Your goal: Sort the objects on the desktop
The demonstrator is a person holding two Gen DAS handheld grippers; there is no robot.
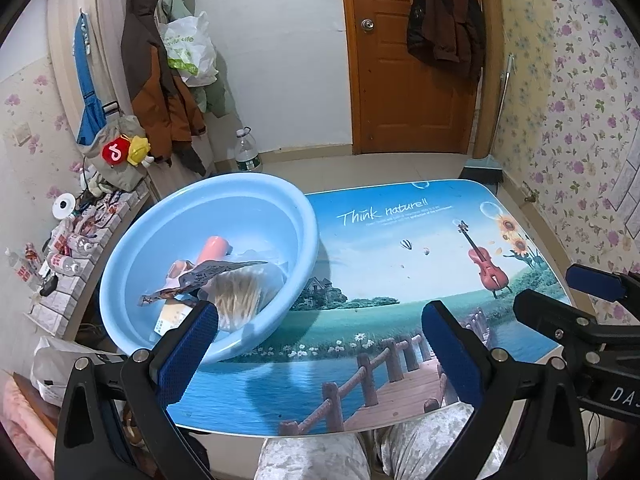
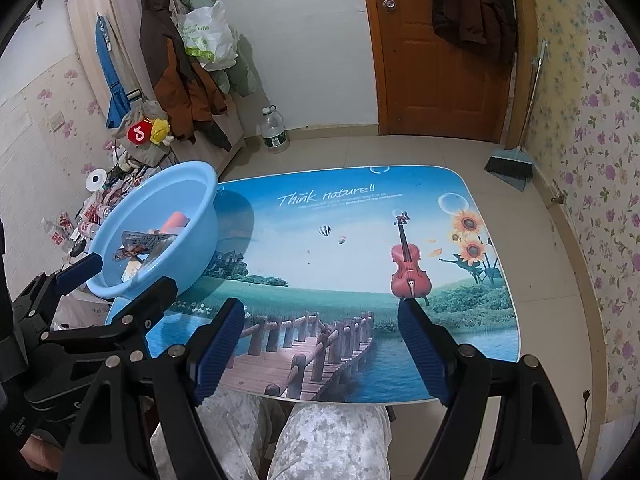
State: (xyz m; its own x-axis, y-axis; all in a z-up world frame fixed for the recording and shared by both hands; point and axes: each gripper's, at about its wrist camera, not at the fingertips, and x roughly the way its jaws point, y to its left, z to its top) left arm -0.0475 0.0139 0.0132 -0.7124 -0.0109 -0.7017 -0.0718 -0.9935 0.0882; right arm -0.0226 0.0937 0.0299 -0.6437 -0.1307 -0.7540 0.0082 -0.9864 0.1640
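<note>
A light blue basin (image 1: 132,240) stands on the left end of the picture-printed table (image 1: 400,248). It holds an orange tube (image 1: 214,248), a crumpled snack wrapper (image 1: 200,276), a bag of wooden sticks (image 1: 240,300) and other small items. My left gripper (image 1: 320,324) is open and empty above the table's near edge, its left finger by the basin's near rim. My right gripper (image 2: 320,320) is open and empty over the near edge, to the right of the basin (image 2: 192,216). The right gripper also shows at the right edge of the left wrist view (image 1: 560,292).
The table top (image 2: 360,240) carries only its printed scene beyond the basin. A water bottle (image 2: 274,130), a broom (image 2: 512,164), hanging coats and a cluttered low shelf (image 1: 72,240) stand around the table. My knees (image 2: 320,440) are under the near edge.
</note>
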